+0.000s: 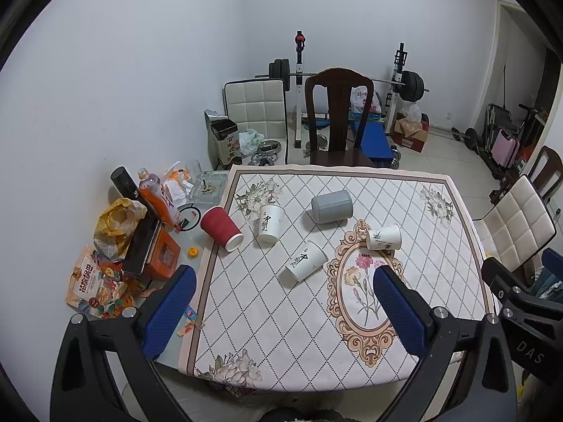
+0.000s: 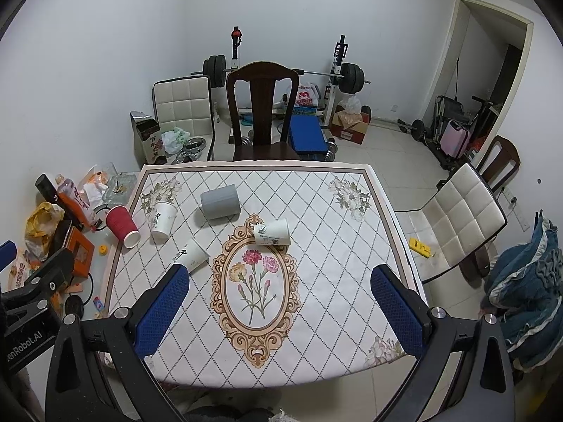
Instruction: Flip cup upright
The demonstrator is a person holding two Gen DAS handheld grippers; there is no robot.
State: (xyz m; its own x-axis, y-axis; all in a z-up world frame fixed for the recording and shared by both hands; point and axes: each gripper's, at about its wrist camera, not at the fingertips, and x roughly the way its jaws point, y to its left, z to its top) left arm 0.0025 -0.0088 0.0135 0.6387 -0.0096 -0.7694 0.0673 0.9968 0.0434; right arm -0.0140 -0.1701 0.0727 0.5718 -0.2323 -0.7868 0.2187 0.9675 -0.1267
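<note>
Several cups lie on their sides on the patterned tablecloth (image 1: 440,281): a red ribbed cup (image 1: 221,228) at the left edge, a white cup with black script (image 1: 270,223), a second such white cup (image 1: 305,260), a grey cup (image 1: 331,206) and a white cup with a bird print (image 1: 383,237). The same cups show in the right wrist view: red (image 2: 122,226), white (image 2: 164,219), white (image 2: 193,257), grey (image 2: 220,201), bird print (image 2: 272,232). My left gripper (image 1: 283,274) is open and empty above the table's near side. My right gripper (image 2: 279,276) is open and empty, well short of the cups.
Snack bags, a bottle (image 1: 156,197) and boxes crowd the glass strip left of the cloth. A dark wooden chair (image 1: 338,116) stands at the far side and a white padded chair (image 2: 461,218) at the right. Weights and a bench stand by the back wall.
</note>
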